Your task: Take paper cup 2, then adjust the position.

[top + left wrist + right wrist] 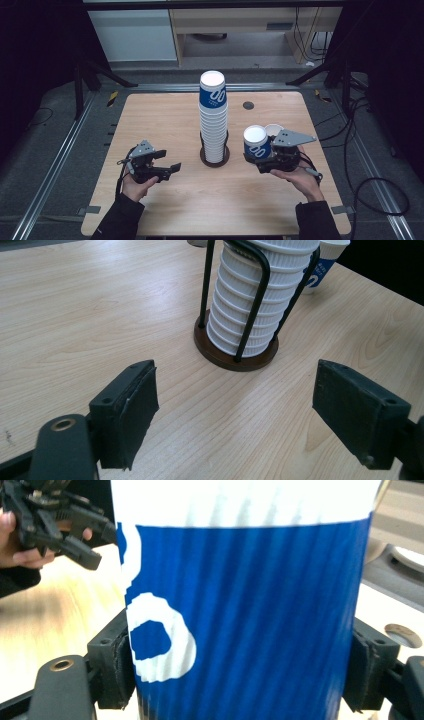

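Observation:
A tall stack of ribbed white paper cups (213, 120), upside down with a blue-banded one on top, stands in a black wire holder (215, 156) at the table's middle. My right gripper (256, 155) is to the right of it, shut on a single upside-down blue and white cup (256, 141). In the right gripper view the pads (117, 667) press both sides of that cup (250, 605). My left gripper (167, 169) is left of the stack, open and holding nothing. Its view shows the jaws wide apart over bare wood, with the stack (255, 300) and holder base (220, 354) ahead.
Another white cup (274, 130) stands just behind the right gripper. A dark round grommet (248, 105) sits in the tabletop behind the stack. Cables lie on the floor to the table's right. The wooden table (165, 120) has bare room at front and left.

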